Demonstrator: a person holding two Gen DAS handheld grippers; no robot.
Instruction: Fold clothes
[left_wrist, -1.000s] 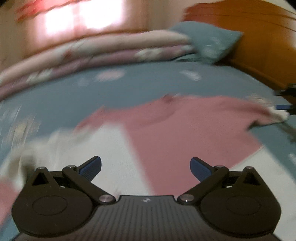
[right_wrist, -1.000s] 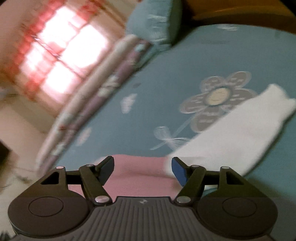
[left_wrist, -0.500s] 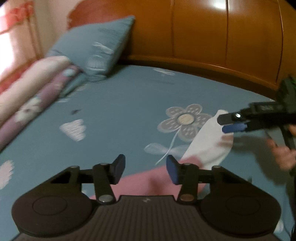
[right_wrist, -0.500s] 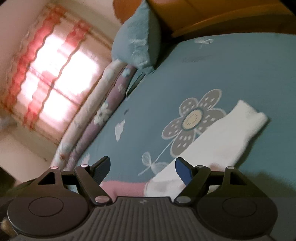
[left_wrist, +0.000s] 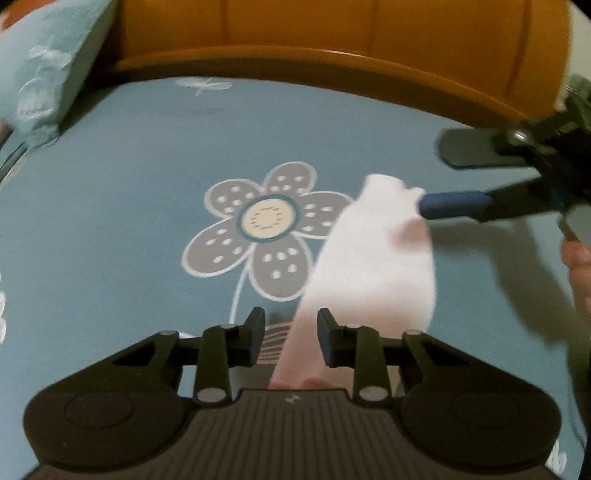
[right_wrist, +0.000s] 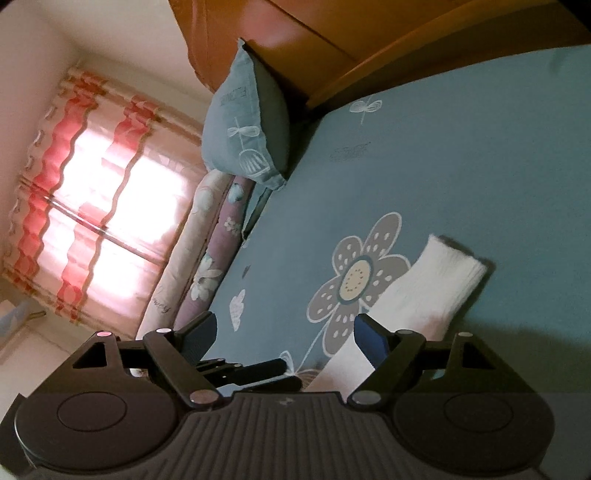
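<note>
A white sleeve (left_wrist: 380, 258) of a pink-and-white garment lies flat on the teal bedsheet (left_wrist: 129, 206) beside a printed grey flower. My left gripper (left_wrist: 291, 332) points down over the sleeve's lower part; its jaws are closing with the cloth between them, and the left pad is clear of it. My right gripper (left_wrist: 443, 177) reaches in from the right, jaws opening, its blue-padded lower finger at the sleeve's cuff. In the right wrist view that gripper (right_wrist: 286, 328) holds nothing, the sleeve (right_wrist: 436, 280) lies just beyond its right finger, and the left gripper's fingers (right_wrist: 258, 369) show low between its jaws.
An orange wooden headboard (left_wrist: 332, 44) runs along the far edge of the bed. A teal pillow (right_wrist: 243, 122) leans at its left end, with a folded floral quilt (right_wrist: 207, 258) along the side. A curtained window (right_wrist: 92, 221) is behind. A hand (left_wrist: 576, 266) is at the right.
My left gripper swung from over the pink body of the garment to the white sleeve and tipped downward, its jaws narrowing a lot. The right gripper rolled and its jaws widened near the cuff.
</note>
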